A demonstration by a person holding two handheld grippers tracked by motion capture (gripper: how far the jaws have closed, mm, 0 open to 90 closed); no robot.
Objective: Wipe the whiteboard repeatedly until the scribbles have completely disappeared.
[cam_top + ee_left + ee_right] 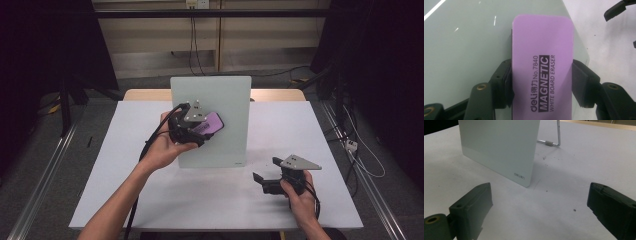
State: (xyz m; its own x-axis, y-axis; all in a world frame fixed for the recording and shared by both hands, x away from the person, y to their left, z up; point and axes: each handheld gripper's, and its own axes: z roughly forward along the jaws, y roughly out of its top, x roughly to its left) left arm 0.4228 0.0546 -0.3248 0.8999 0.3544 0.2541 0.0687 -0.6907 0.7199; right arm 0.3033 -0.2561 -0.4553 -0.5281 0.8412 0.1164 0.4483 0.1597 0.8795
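Standing upright near the middle of the white table (210, 200), the pale glass whiteboard (220, 95) serves me as the landmark for everything else. It leans a little backward on a thin metal stand (557, 135), which I can see behind its right edge in the right gripper view.

Against the front face of the whiteboard, in its upper left part, the person's left hand (162, 147) holds the left gripper (192, 127). Its two black jaws are closed on a purple eraser (212, 122), one pad on each long side. In the left gripper view the eraser (541, 62) is seen from very near, and the printed words "MAGNETIC WHITE BOARD ERASER" run along it. The eraser lies flat in front of the board's surface, near the board's right edge as that view shows it; whether it touches the glass or stays just off it, I cannot tell. A black cable (145, 155) hangs from this gripper down along the forearm.

To the right of the whiteboard and in front of its lower right corner, the right hand (300, 197) holds the right gripper (265, 177) low over the table. Its jaws stand wide apart with nothing between them, and they point toward the board's lower corner, where a small printed logo (519, 175) is visible. This gripper is well apart from the board and from the eraser.
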